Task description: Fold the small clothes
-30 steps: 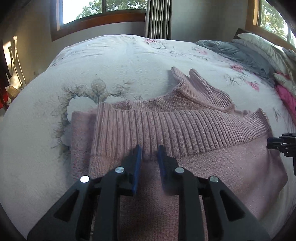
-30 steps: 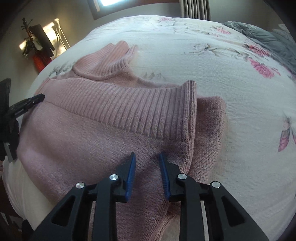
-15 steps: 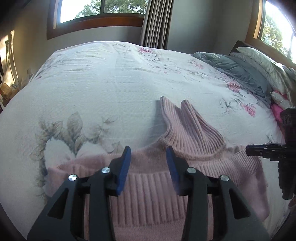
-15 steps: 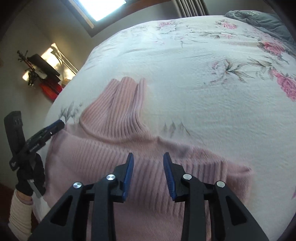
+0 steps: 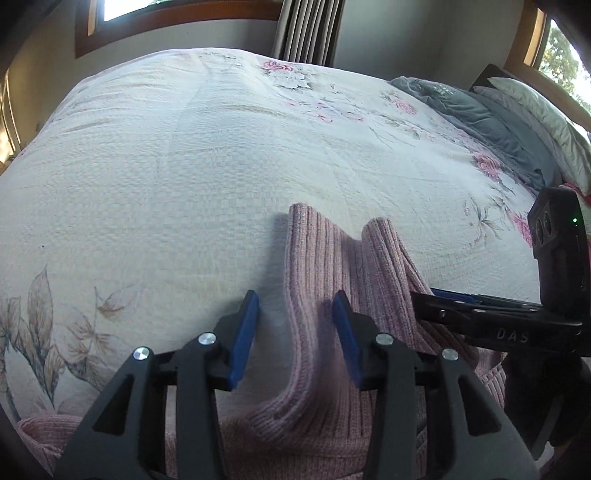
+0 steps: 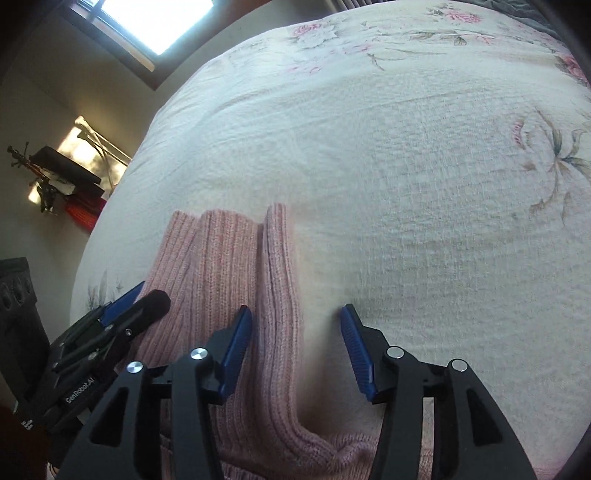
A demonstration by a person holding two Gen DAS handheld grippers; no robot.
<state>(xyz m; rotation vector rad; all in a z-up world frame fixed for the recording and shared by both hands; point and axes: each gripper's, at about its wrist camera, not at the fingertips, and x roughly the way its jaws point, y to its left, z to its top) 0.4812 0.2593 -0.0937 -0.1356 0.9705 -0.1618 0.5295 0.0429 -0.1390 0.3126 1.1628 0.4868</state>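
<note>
Change since a second ago: both grippers have gone from over the ribbed body of the sweater to its two cuffs, and their jaws stand wider apart.
Left gripper (image 5: 294, 320): black frame, blue pads, jaws spread wide and empty; they straddle the left edge of a ribbed cuff, one finger over bare quilt, the other over knit. Whether the pads touch the cloth I cannot tell.
Right gripper (image 6: 295, 320): same build, jaws also wide and holding nothing; they bracket the right-hand cuff, the right finger over quilt, the left one at the gap between the two cuffs.
Pink ribbed knit sweater (image 5: 334, 373): lies flat at the near edge of the bed, its two cuffs side by side and pointing away from the grippers; the body runs below both frames.
Grippers to each other: close together, each showing at the side of the other's view, one on each flank of the cuffs.
White quilted bedspread with pink flowers and grey-green leaves (image 5: 207, 177): covers the bed beyond the sweater.
Grey blanket and pillows (image 5: 476, 110): piled at the far right end.
Wood-framed window (image 5: 177, 14): on the wall behind the bed, with grey curtains (image 5: 308, 31) beside it.
</note>
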